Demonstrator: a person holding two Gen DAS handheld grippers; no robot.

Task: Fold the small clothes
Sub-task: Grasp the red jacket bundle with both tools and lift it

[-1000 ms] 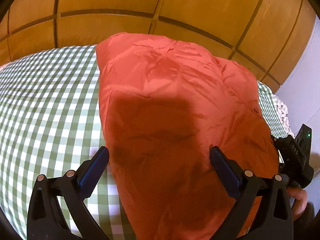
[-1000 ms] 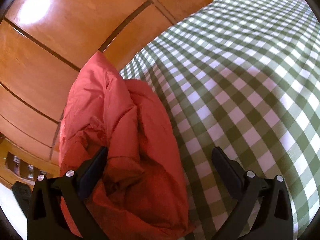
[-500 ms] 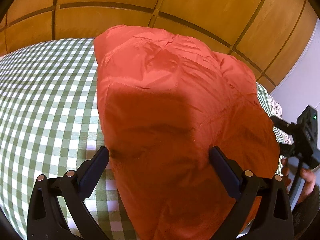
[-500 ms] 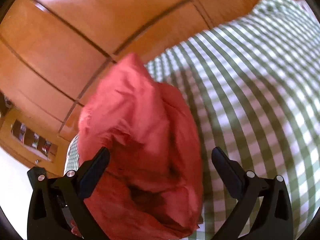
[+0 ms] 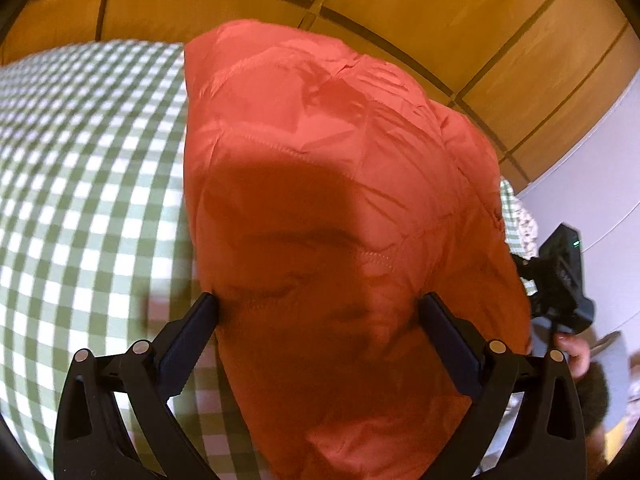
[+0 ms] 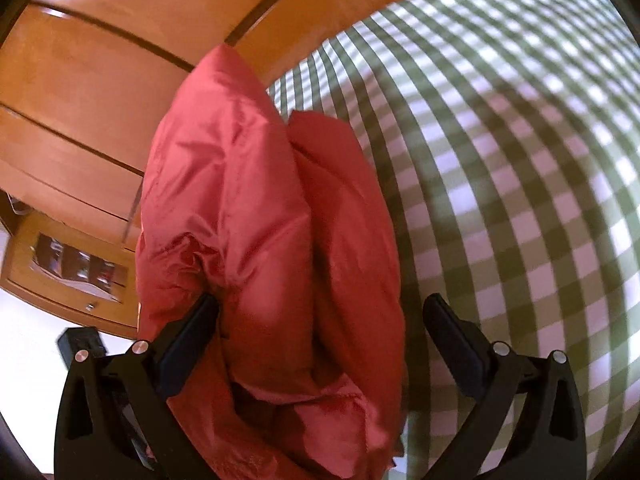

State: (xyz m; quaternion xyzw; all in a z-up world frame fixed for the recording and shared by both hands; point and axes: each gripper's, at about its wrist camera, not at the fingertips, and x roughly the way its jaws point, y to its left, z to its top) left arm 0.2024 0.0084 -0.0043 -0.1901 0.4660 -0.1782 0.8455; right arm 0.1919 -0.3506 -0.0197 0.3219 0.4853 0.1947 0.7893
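I see the big checked bed [image 5: 88, 200] with the red jacket [image 5: 320, 184] bunched along its right edge. My left tongs [image 5: 318, 316] and right tongs [image 6: 320, 316] both gape wide, holding nothing. I should pinch one loose edge, then lay it flat.

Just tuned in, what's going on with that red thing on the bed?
A person with a gripper in each hand is folding a red puffy jacket on a green checked bedspread. The jacket lies bunched and partly folded near the wooden headboard. Both the left gripper and the right gripper are open, one at each side of the jacket, with fabric between the fingers. Neither has clamped down yet.
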